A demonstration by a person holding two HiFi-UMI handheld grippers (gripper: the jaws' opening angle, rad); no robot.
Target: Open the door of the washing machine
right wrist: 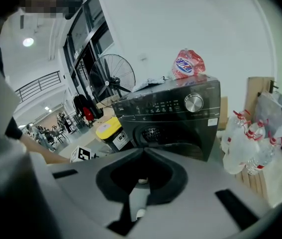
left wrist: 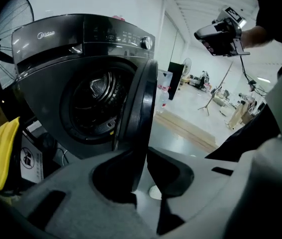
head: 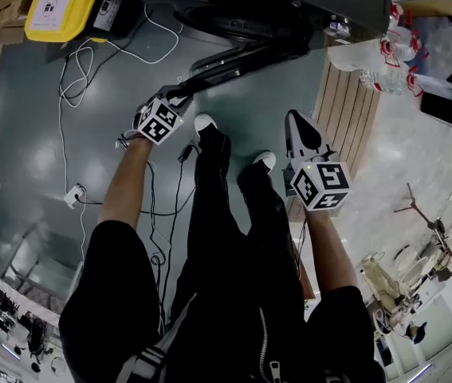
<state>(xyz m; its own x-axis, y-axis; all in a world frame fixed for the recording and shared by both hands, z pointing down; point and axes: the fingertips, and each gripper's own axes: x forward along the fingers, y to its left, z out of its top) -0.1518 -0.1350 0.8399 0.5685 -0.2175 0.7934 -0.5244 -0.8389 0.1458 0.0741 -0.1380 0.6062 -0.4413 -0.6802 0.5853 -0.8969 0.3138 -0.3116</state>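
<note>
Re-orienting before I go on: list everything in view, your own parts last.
washing machine: 1, dark grey, ahead on grey floor
door: 1, dark, swung open
box: 1, yellow, left of the machine
fan: 1, black, beyond the yellow box
bag: 1, pink and white, on the machine's top
bottles: several, clear with red caps, right of the machine
cables: several, white, floor at left
shoes: 2, black with white toes, floor near the door
left tongs: 1, grey, door's edge between the jaws, grip unclear
right tongs: 1, grey, jaws together, empty

A yellow bin [head: 60, 5] sits near white cables [head: 70, 94] on the grey floor [head: 26, 142], and clear bottles [head: 381, 62] cluster by wooden slats [head: 353, 126].
</note>
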